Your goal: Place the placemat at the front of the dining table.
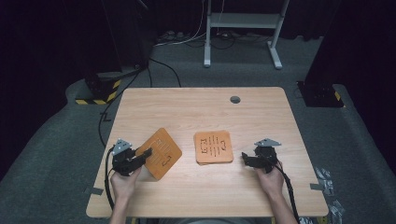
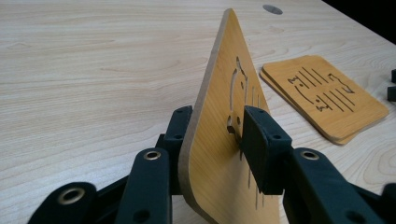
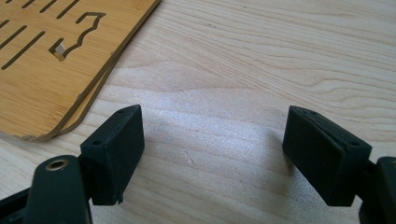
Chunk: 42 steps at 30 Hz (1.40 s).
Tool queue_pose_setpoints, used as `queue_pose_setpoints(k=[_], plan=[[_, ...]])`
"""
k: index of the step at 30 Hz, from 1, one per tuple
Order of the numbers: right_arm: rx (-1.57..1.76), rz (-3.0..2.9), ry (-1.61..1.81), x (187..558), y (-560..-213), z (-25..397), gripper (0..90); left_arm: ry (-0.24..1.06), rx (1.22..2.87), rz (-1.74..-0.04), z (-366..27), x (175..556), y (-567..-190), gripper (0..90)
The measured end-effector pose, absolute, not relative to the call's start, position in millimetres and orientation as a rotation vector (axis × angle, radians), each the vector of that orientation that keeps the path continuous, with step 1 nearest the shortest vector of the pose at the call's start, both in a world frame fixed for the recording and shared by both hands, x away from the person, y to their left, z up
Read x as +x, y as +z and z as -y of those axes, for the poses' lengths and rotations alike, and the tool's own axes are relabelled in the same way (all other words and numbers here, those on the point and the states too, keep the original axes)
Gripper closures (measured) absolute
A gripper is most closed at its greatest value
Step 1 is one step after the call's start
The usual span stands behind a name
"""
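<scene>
A thin orange wooden board [image 1: 160, 153] with slots cut through it is tilted up off the table at the left. My left gripper [image 1: 145, 153] is shut on its near edge; in the left gripper view the board [image 2: 219, 116] stands edge-on between the two pads [image 2: 261, 140]. A stack of matching boards [image 1: 214, 147] lies flat at the table's middle and reappears as the stack [image 2: 322, 95] at the right of the left gripper view. My right gripper [image 1: 244, 158] rests just right of that stack, open, with bare table between its fingertips [image 3: 212, 140]. The stack's corner [image 3: 56, 60] lies at the upper left there.
The light wooden table [image 1: 196, 112] has a round grey grommet [image 1: 235, 99] near its far edge. Beyond it, on the grey carpet, stand a white desk frame [image 1: 243, 28] with cables and black stands with yellow-black hazard tape [image 1: 100, 93].
</scene>
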State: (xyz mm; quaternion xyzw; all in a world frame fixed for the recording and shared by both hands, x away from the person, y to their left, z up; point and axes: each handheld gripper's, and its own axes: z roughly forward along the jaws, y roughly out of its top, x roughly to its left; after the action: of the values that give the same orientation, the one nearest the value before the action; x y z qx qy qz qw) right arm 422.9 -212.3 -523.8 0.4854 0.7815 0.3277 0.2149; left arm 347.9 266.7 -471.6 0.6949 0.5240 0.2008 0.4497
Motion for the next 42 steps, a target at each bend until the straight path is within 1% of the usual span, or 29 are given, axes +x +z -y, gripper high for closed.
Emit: queue_pose_setpoints(k=[8, 13, 18, 24, 30, 37, 42], plan=[[1.346, -2.167, 0.909, 422.9, -523.9, 212.3, 20.6, 0.507, 1.723, -1.306, -266.8, 344.4, -474.4, 61.0], [1.346, -2.168, 0.909, 422.9, -523.8, 212.3, 20.6, 0.517, 1.715, -1.321, -269.7, 340.8, -476.3, 58.0], [1.346, -2.167, 0.908, 422.8, -523.9, 212.2, 20.5, 0.527, 1.724, -1.328, -270.4, 339.2, -476.5, 57.7], [1.346, -2.167, 0.908, 422.9, -523.9, 212.2, 20.5, 0.53, 1.716, -1.325, -268.8, 338.3, -478.1, 54.2], [1.346, -2.166, 0.908, 422.9, -523.9, 212.2, 20.5, 0.551, 1.708, -1.338, -268.0, 336.8, -482.2, 47.7], [1.347, -2.167, 0.908, 422.8, -523.9, 212.2, 20.5, 0.569, 1.681, -1.328, -265.5, 334.3, -478.9, 42.3], [1.346, -2.167, 0.908, 422.8, -523.9, 212.2, 20.5, 0.568, 1.678, -1.312, -261.9, 334.0, -476.9, 40.9]])
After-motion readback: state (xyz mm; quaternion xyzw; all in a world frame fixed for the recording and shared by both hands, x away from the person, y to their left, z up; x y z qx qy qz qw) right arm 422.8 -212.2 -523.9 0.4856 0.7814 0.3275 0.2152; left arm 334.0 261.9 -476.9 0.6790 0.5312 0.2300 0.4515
